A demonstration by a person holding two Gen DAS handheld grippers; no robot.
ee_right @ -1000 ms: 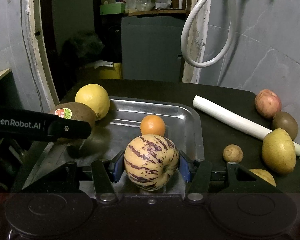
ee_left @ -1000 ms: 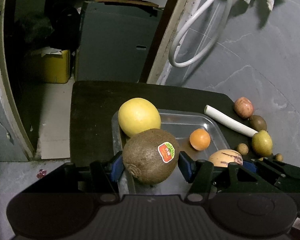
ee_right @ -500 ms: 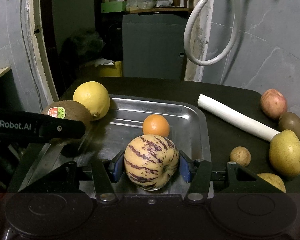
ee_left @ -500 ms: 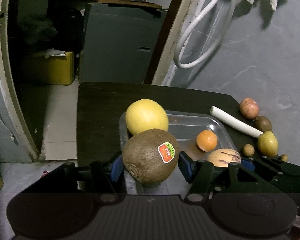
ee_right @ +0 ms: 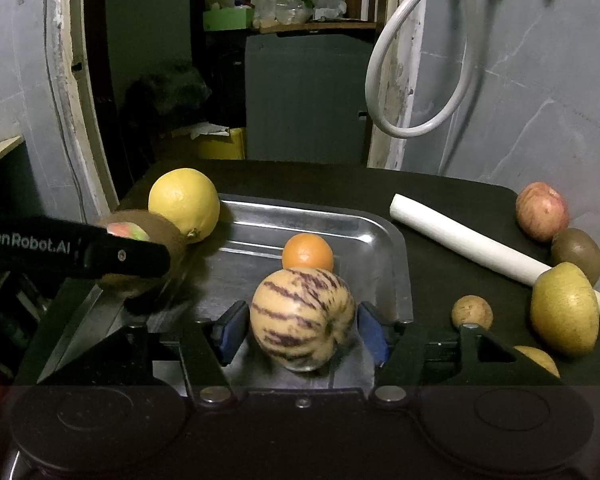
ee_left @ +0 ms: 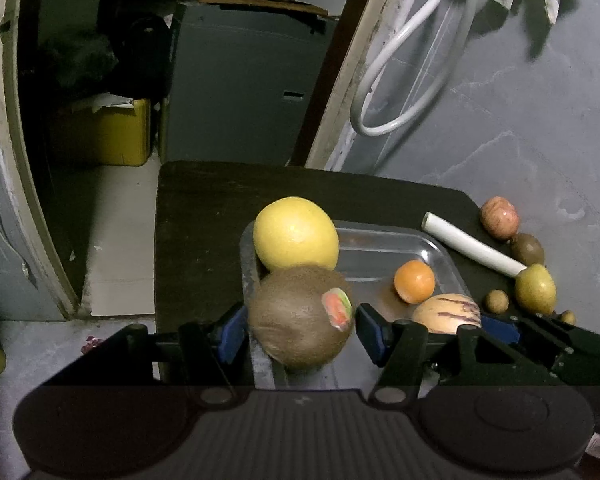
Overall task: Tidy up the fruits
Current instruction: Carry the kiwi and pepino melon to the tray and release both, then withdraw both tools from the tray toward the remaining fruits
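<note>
The striped melon (ee_right: 302,316) sits low in the near part of the metal tray (ee_right: 340,224), between the pads of the right gripper (ee_right: 300,328). Its jaws have just been opening, and a thin gap shows each side, so the melon isn't clamped. The kiwi (ee_left: 296,316) with the sticker is at the tray's left rim, between the pads of the left gripper (ee_left: 298,328). The pads are v. close to its skin, but the fruit is blurred there, so I cannot tell whether they press on it or stand just off. The tray holds 4 fruits: melon, kiwi, 1 orange (ee_right: 307,254) just behind the melon, and 1 big yellow citrus (ee_right: 184,204) in the far left corner, touching the kiwi. The far right half of the tray is bare. The tray's left rim runs close to the dark table's (ee_right: 300,176) left edge, w/ floor below. To the right, a strip of bare table lies between the tray rim and 1 white stalk (ee_right: 460,240) lying aslant. Past that, near the wall: 1 apple (ee_right: 542,210), 1 second kiwi (ee_right: 578,248) touching it, 1 yellow pear-like fruit (ee_right: 564,308), 1 small brown round fruit (ee_right: 472,312), and 1 more yellowish fruit (ee_right: 540,358) half hidden behind the right gripper.
</note>
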